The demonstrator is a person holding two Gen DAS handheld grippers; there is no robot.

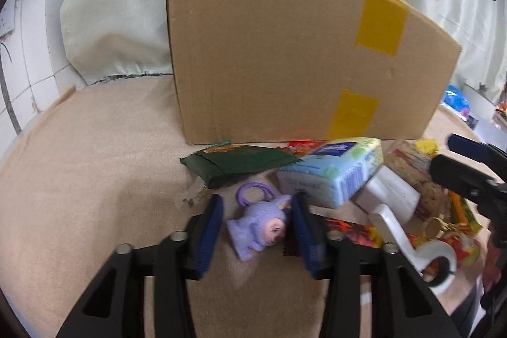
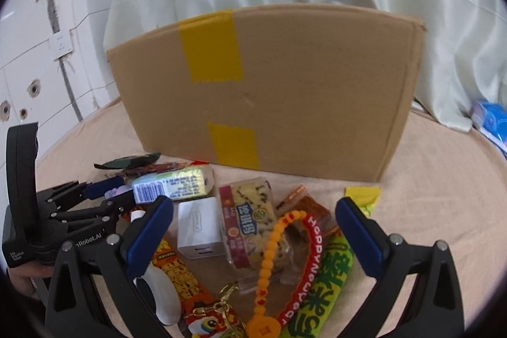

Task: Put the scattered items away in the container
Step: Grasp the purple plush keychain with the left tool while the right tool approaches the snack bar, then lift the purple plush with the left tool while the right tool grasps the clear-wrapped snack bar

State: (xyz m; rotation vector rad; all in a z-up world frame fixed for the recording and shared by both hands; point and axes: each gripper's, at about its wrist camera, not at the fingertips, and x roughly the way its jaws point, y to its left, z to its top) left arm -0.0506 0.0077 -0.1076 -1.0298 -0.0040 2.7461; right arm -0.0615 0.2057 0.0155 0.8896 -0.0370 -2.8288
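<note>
Your box stands upright on the cloth; its inside is hidden. Your left gripper straddles the purple toy, pads just beside it, not clamped. Your right gripper gapes wide above the charger and snack.

A brown cardboard box stands at the back of the beige cloth-covered table. Before it lies a cluster of items. A dark green foil sachet lies at the left, a pale blue tissue pack to its right. A purple plastic rabbit keychain lies before them. A white charger block lies right of the pack, a clear-wrapped nougat bar beside it.
</note>
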